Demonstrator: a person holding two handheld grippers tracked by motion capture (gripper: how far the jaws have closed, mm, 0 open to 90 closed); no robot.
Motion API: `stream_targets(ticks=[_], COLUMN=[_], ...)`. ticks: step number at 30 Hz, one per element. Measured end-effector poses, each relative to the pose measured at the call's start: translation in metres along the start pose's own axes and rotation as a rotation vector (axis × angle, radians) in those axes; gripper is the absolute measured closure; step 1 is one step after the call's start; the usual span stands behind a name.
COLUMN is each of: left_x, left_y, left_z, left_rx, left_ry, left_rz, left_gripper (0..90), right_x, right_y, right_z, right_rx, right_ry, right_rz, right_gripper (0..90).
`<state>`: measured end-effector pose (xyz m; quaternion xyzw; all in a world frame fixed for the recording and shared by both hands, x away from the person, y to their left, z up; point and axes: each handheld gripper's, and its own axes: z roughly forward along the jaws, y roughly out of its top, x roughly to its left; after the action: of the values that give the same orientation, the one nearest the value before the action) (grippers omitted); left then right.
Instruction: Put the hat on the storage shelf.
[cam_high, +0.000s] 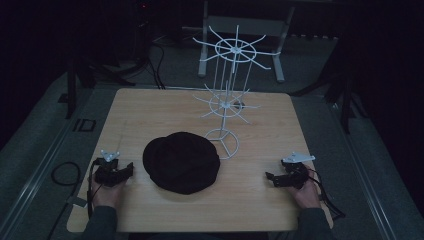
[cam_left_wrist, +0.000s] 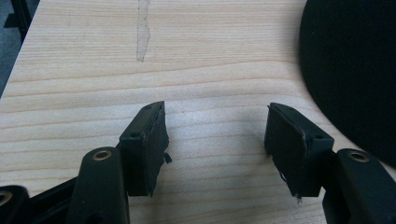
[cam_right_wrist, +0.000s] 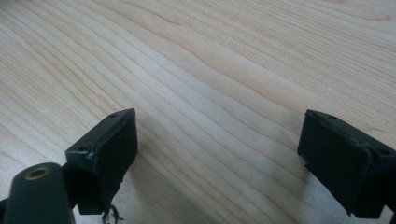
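Two grippers sit low on my screen, and between them lies most of what I work with. Largest is the table (cam_high: 150, 107), a pale wooden top that takes up the middle of the high view, with dark floor around it. Next in size is the rack (cam_high: 227, 95), a white wire stand with two tiers of spoked arms; it rises in the upper centre of the frame, and its ring base rests on the table just right of centre. Its hooks look bare to me, though the dim light makes the thin wires hard to read.

Below and left of that base lies the hat (cam_high: 181, 161), a black, soft, round thing lying flat at the lower centre of the frame, with its right edge just beside the rack's ring. In the left gripper view the hat (cam_left_wrist: 355, 70) fills the upper right corner.

My left gripper (cam_high: 127, 170) is at the lower left of the high view, near the hat's left edge and not touching it. Its jaws stand wide apart over bare wood, with nothing between them.

My right gripper (cam_high: 271, 176) is at the lower right, well apart from the hat. In the right gripper view its jaws are also spread wide over bare wood grain, holding nothing.
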<state>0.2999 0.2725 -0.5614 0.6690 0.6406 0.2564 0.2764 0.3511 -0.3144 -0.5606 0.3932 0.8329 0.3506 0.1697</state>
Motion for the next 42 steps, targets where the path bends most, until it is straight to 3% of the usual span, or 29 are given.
stream_targets(ticks=[7,14,28,42], left_x=[0.001,0.002,-0.007,-0.025], left_y=[0.000,0.003,0.026,0.052], left_z=[-0.002,-0.008,-0.030,-0.041], left_rx=[0.012,0.022,-0.032,-0.051], left_ry=[-0.007,-0.055,-0.157,-0.216], left_rz=[-0.002,-0.003,0.081,0.158], left_gripper=[44.3,52.6,54.3,53.3], right_x=[0.001,0.001,0.001,0.001], right_y=[0.000,0.000,-0.001,-0.001], right_z=[0.000,0.000,-0.001,-0.001], right_rx=[0.000,0.000,-0.001,-0.002], right_ry=[-0.005,-0.006,-0.008,-0.008], right_rz=[0.006,0.008,0.010,0.009], right_gripper=[12.2,12.2,12.4,12.4])
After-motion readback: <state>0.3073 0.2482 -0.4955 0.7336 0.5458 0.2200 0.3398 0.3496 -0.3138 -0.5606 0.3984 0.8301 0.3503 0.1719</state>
